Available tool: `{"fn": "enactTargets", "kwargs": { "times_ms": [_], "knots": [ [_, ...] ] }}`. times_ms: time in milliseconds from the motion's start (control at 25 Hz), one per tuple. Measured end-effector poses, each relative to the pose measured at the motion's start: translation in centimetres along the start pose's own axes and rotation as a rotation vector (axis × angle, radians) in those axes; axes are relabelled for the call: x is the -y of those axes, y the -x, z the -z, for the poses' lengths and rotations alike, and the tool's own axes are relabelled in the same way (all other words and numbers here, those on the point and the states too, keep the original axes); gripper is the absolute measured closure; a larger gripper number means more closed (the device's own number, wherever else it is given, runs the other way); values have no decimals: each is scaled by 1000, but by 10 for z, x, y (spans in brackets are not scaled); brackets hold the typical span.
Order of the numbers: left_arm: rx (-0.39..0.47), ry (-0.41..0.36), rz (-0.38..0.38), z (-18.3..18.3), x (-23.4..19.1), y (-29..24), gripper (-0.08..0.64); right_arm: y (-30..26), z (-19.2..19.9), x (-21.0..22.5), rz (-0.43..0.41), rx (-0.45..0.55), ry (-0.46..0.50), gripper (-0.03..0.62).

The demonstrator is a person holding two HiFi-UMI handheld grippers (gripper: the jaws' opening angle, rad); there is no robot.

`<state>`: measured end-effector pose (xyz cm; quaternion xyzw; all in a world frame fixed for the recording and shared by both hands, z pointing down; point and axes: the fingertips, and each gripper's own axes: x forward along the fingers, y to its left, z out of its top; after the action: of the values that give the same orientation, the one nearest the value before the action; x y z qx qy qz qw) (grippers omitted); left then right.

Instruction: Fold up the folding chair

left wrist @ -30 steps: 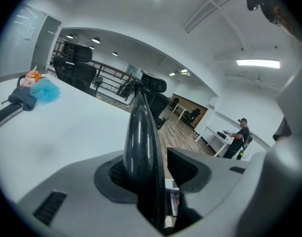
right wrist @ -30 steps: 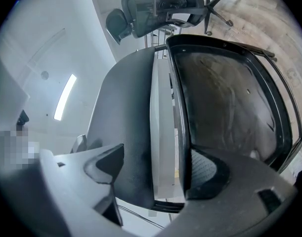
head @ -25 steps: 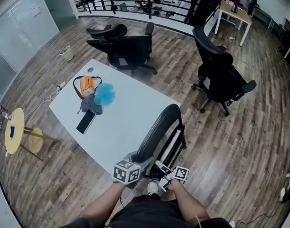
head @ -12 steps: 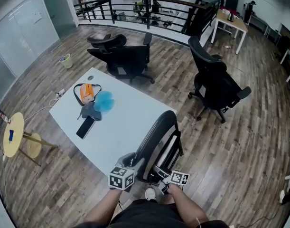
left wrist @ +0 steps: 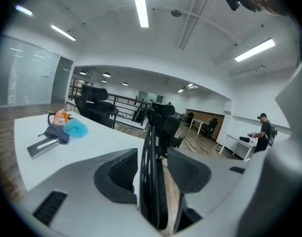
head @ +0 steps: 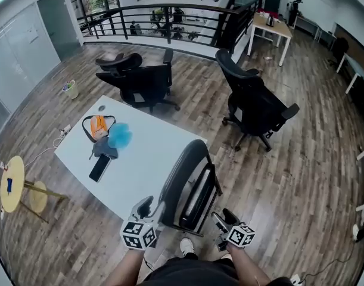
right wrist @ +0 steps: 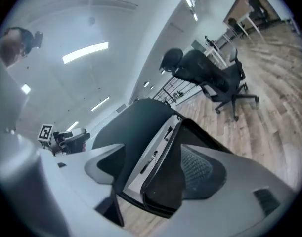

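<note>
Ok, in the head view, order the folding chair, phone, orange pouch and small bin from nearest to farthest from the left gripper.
From the left gripper:
1. Folding chair, just to its right.
2. Phone, on the table's near part.
3. Orange pouch, farther up the table.
4. Small bin, on the floor beyond.

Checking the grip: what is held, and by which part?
Nothing gripped: black folding chair edge loose inside the open left tool; right tool open, clear of it.
</note>
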<state>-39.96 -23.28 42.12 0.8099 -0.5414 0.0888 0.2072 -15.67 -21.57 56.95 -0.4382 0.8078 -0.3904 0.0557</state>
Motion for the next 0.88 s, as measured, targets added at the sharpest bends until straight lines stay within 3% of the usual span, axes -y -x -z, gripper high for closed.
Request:
{"fn": "enactTargets", "kwargs": {
  "times_ms": [160,320,440,520,600,720,880],
  "knots": [
    [54,-73,58,-26,45,-10,379,52,-50,-22,82,107,275,229],
    [109,-120,103,-41,108,-3,396,115,-89,-47,101,205,413,243],
    [133,-105,114,-31,154,7,425,165,-107,-53,146,267,509,359],
    [136,-93,113,-18,180,13,467,196,-114,-53,195,292,577,469],
    [129,-91,98,-2,202,21,534,228,-119,-50,254,311,617,566],
    [121,-91,68,18,232,35,554,279,-123,-43,347,354,642,577],
    [137,-95,101,38,275,52,555,336,-126,-41,416,415,692,578]
  ]
}}
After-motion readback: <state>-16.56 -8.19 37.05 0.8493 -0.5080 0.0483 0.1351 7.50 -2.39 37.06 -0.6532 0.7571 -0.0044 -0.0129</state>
